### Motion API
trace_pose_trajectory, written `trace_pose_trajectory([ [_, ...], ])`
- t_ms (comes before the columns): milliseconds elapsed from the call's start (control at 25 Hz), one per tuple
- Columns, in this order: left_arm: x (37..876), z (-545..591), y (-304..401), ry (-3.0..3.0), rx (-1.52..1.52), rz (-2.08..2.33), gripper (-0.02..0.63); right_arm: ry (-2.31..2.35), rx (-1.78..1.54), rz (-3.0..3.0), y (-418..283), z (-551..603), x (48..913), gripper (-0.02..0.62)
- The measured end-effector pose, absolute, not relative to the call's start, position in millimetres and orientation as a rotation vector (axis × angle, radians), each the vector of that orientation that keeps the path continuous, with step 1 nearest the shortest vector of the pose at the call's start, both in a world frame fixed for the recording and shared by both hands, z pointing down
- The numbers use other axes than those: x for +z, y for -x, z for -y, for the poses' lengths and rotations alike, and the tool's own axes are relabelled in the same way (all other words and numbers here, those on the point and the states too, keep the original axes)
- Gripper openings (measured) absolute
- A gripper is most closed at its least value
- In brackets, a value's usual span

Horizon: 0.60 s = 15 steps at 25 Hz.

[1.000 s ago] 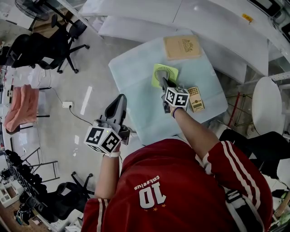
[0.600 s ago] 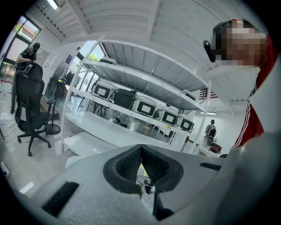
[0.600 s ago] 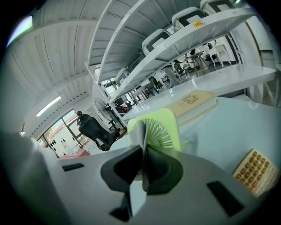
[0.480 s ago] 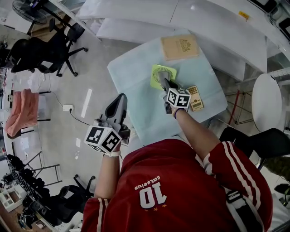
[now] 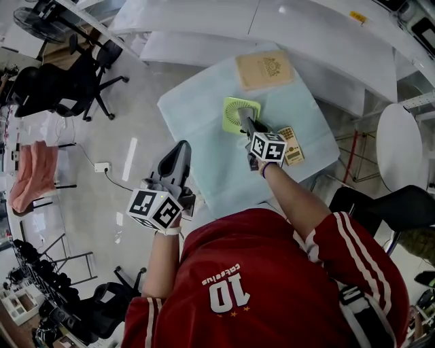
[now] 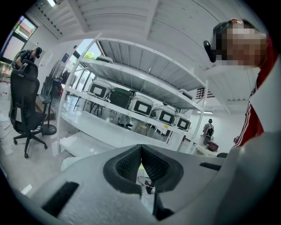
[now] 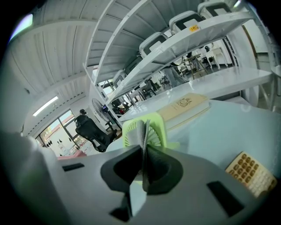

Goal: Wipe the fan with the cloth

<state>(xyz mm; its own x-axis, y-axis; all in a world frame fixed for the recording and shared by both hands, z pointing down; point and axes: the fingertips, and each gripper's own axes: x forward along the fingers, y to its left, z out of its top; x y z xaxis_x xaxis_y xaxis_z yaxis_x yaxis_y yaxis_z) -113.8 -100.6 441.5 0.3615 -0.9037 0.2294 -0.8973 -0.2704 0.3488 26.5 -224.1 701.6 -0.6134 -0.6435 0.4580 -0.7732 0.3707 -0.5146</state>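
Observation:
A small lime-green fan lies on the pale blue table; in the right gripper view the fan stands just beyond the jaws. My right gripper rests at the fan's near edge, shut on a thin grey cloth that sticks up between its jaws against the grille. The right gripper hides the fan's lower part. My left gripper hangs off the table's left side, over the floor. In its own view the left gripper is shut with nothing in it.
A tan book lies at the table's far edge, and a small tan keypad device sits right of my right gripper. Black office chairs stand on the floor to the left. White shelving runs behind the table.
My right gripper has shifted only slightly along the fan's near edge, still shut on the cloth. The left gripper has stayed where it was.

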Motion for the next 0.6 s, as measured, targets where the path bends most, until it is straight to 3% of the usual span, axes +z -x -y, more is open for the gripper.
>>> trace_pose_trajectory([
  [600, 437, 106, 101, -2.260, 0.023, 1.523, 0.003, -1.338, 1.070, 2.423, -47, 223, 701, 0.011],
])
